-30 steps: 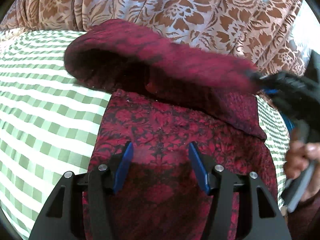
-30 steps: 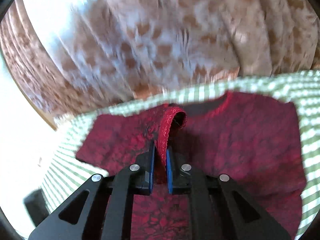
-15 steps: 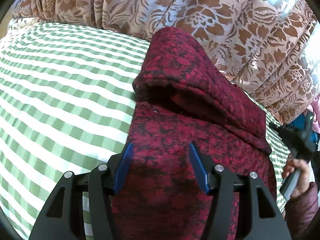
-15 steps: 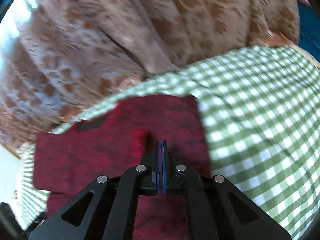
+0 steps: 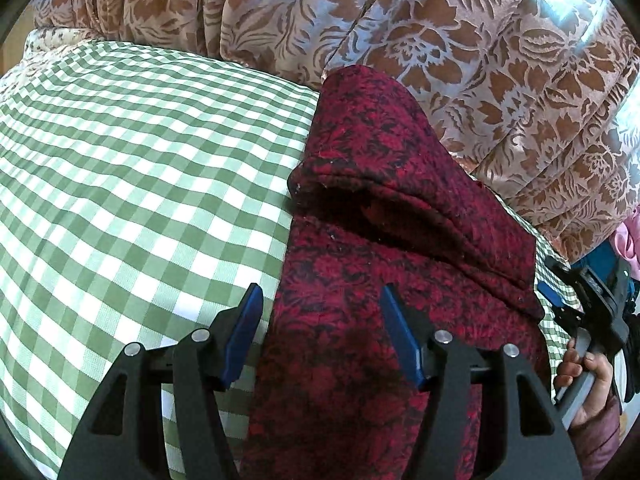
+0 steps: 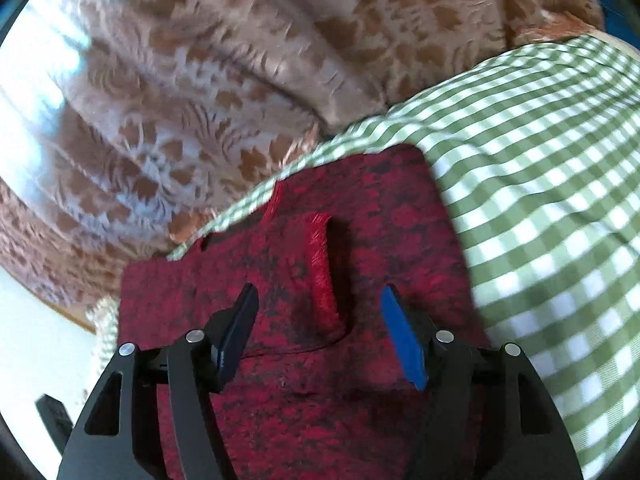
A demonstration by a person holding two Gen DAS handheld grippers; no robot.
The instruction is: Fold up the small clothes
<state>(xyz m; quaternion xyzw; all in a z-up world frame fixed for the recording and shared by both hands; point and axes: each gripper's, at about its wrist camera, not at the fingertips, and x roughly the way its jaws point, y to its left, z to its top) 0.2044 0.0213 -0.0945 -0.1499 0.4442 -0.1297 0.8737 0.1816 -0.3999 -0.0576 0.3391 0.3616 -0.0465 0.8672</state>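
Note:
A small dark red patterned garment (image 5: 360, 300) lies on the green checked cloth, its far part folded over the near part in a thick flap (image 5: 400, 168). My left gripper (image 5: 322, 330) hovers over the garment's left edge, its jaws opening, nothing pressed between the pads. In the right wrist view the same garment (image 6: 360, 208) lies flat with a bright red cuff strip (image 6: 322, 268) standing up between the jaws. My right gripper (image 6: 320, 330) is opening and its pads are clear of the cuff. It also shows at the left view's right edge as the right gripper (image 5: 588, 300).
A green and white checked cloth (image 5: 120, 184) covers the surface and stretches left of the garment. A brown floral curtain (image 5: 440, 40) hangs close behind. A person's hand (image 5: 584, 368) grips the right tool's handle. Pink and blue items (image 5: 624, 248) sit at the far right.
The right gripper carried the sleeve cuff down across the garment, then its jaws parted and let it go. The folded flap has settled lower. The left gripper shifted slightly leftward.

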